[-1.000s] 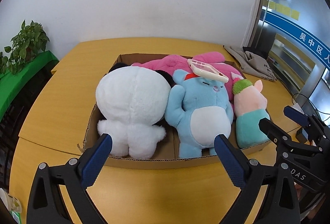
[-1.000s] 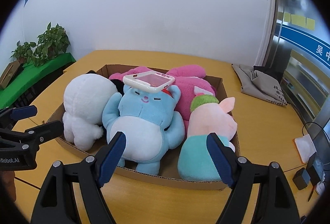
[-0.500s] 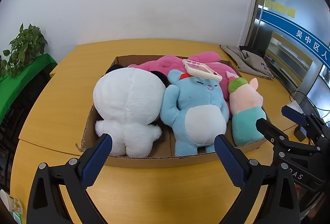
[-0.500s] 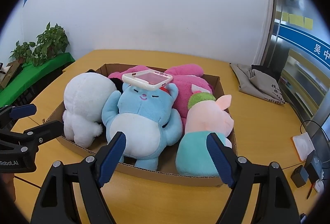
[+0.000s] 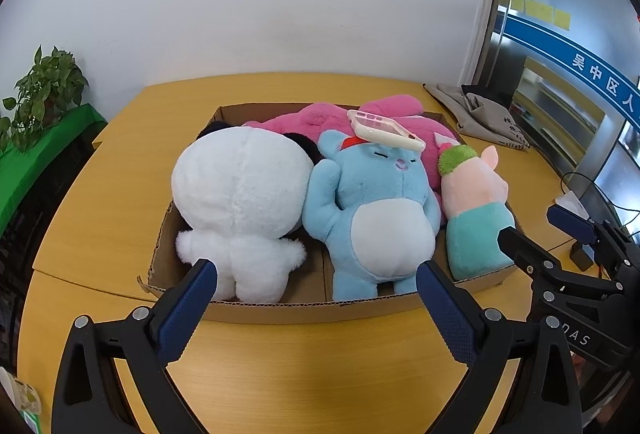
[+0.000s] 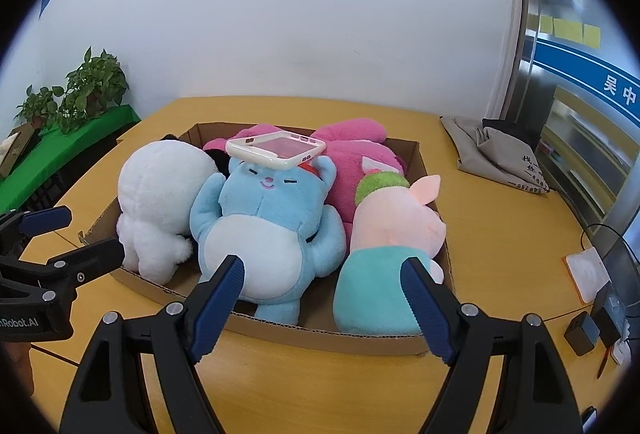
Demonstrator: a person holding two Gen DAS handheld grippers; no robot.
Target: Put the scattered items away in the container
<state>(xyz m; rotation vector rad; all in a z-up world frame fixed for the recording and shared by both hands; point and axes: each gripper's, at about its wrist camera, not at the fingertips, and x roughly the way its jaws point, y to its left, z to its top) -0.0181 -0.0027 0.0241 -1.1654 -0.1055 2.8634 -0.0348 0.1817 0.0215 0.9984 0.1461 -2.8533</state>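
Both tools, left tool [image 5: 316, 290] and right tool [image 6: 322, 286], hang released and empty just short of the box [image 5: 280, 308]. The toys [image 5: 372, 206] ahead look packed, so tidying seems finished; next comes backing away.

White plush toy [image 5: 240, 202], light blue plush bear [image 5: 372, 210] with white belly, pink plush [image 5: 304, 120], brown cardboard box [image 5: 280, 308], yellow-orange table [image 5: 320, 374].
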